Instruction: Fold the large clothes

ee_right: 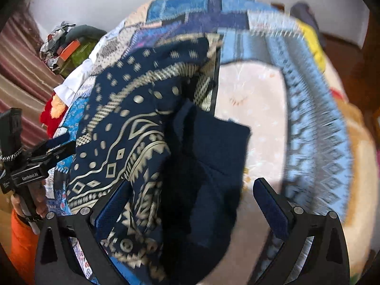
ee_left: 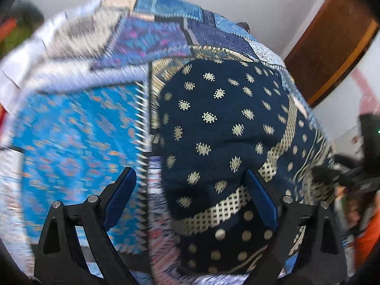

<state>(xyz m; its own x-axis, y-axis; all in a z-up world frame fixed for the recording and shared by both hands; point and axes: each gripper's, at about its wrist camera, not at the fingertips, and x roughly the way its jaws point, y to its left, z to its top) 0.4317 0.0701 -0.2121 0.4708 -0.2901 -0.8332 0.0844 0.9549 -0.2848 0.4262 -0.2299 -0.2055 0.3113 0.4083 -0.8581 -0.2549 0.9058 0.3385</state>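
A navy garment (ee_left: 213, 123) printed with cream paisley and lattice bands lies bunched on a blue patchwork bedspread (ee_left: 71, 142). My left gripper (ee_left: 191, 190) is open just above it, and the cloth fills the gap between its blue pads (ee_left: 121, 192). In the right wrist view the same navy garment (ee_right: 123, 142) shows a plain dark inner fold (ee_right: 209, 156) at the centre. My right gripper (ee_right: 190, 201) is open over that fold, with its fingers wide apart. The left gripper (ee_right: 54, 148) also appears at the left edge, held by a hand. Both views are motion-blurred.
The bedspread (ee_right: 315, 130) has a pale pink patch (ee_right: 251, 109) to the right of the garment. Red and orange cloth (ee_right: 51, 114) and a pile of items (ee_right: 66, 45) lie at the bed's far left. Brown wooden furniture (ee_left: 332, 47) stands beyond the bed. An orange sleeve (ee_right: 21, 237) is low left.
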